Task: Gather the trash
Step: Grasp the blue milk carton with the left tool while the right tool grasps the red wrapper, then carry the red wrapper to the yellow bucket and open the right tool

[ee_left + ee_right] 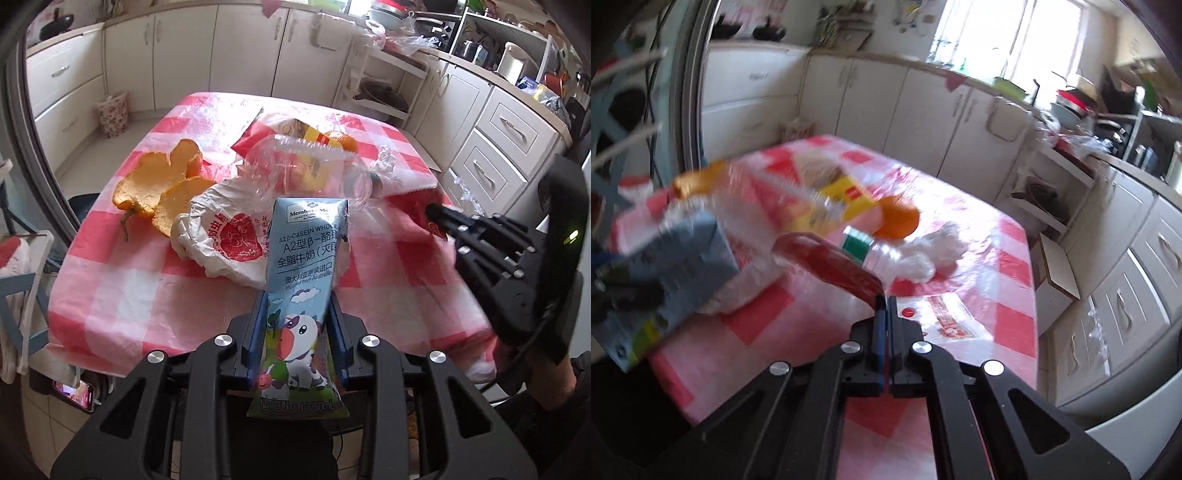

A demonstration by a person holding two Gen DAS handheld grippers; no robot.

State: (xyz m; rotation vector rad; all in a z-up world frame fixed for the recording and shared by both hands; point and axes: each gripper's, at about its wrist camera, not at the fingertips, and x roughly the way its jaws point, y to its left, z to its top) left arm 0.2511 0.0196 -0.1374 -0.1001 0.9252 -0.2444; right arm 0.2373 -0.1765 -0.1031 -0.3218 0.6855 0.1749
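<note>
Left gripper (298,332) clamps the milk carton (301,295) low, so it may tip out; right gripper (886,306), pinching the plastic bag's red edge (831,258), could tear it.

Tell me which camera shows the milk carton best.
The left wrist view: the milk carton fills the centre, sharp, its label readable, clamped in the left gripper. The right wrist view shows it only blurred at the left edge.

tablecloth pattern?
Pink-and-white checks on the tablecloth, clearest in the left wrist view.
</note>
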